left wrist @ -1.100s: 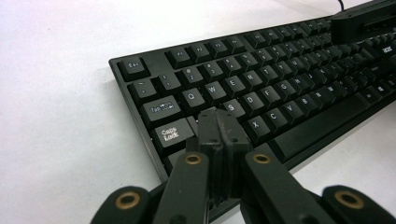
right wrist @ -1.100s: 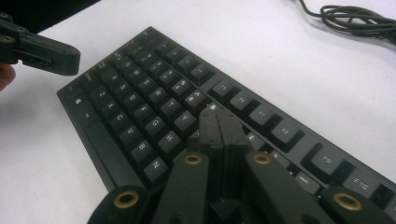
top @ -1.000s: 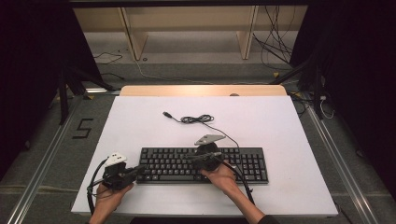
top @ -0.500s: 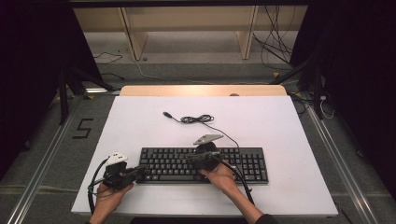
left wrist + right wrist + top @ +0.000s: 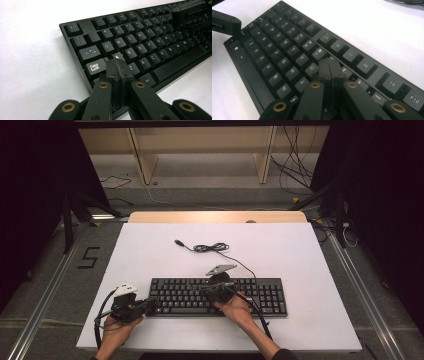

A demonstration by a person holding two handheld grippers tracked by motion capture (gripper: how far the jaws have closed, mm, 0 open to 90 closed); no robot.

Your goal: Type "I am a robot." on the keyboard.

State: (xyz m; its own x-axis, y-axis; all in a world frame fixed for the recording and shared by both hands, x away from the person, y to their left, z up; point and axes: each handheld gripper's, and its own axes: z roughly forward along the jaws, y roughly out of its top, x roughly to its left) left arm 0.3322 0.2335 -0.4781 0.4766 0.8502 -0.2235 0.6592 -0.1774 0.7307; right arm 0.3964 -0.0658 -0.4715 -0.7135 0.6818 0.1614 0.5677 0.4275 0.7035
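- your keyboard point(image 5: 250, 295) lies flat on the white table point(image 5: 310, 255), near the front edge and a little right of the middle, its long side running across.
- your left gripper point(image 5: 148, 303) sits at the keyboard's left end, jaws pressed together with nothing between them; in the left gripper view its tip point(image 5: 117, 65) hangs over the a key, just beside caps lock.
- your right gripper point(image 5: 206, 291) is over the middle of the keyboard, its grey plate tilted up; jaws closed and empty. in the right gripper view the tip point(image 5: 329, 65) is above the keys next to u and j, under the f-key row.
- whether either tip presses a key cannot be told.
- the keyboard's cord point(image 5: 212, 248) trails off the back edge to a loose coil farther up the table, its plug lying free.
- your hands come in from the table's near edge, well apart, each wrapped around its gripper.
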